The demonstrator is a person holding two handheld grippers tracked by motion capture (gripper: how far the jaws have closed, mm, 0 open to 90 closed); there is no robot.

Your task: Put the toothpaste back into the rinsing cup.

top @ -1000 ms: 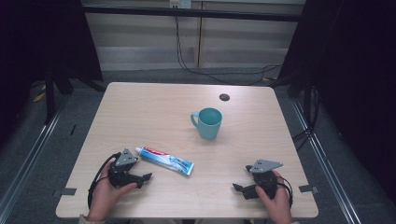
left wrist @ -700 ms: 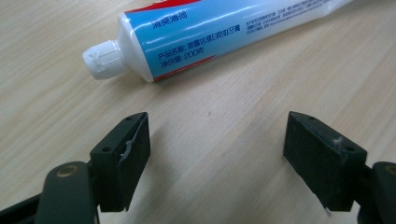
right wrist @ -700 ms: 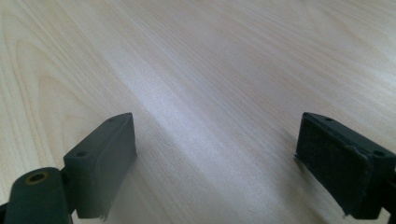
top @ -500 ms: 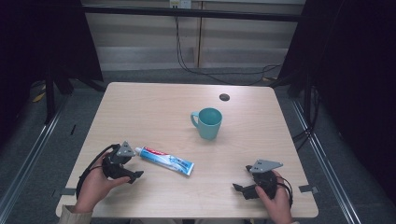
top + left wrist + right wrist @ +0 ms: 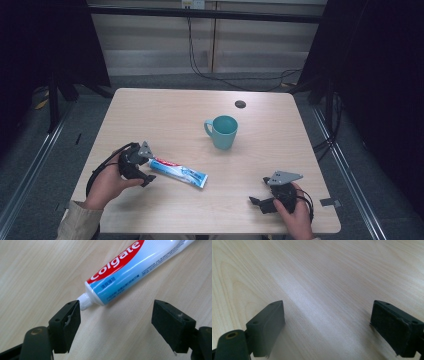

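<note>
left hand-held gripper (image 5: 116,315) open, empty, at the toothpaste tube (image 5: 130,270) cap.
tube lies flat on the bench (image 5: 150,115), at 7 o'clock of the mug (image 5: 222,131); i judge my jaw could nudge the cap and skid it.

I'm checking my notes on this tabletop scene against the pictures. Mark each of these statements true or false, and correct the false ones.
1. The toothpaste tube lies flat on the table. True.
2. The left claw is clamped on the tube. False: its jaws stand apart, with the tube's white cap just beside one jaw and nothing pressed between them.
3. The teal mug lies tipped on its side. False: it stands upright, with its handle toward the left of the high view.
4. The right claw is open over bare wood. True.
5. A small dark disc sits beyond the mug. True.
</note>
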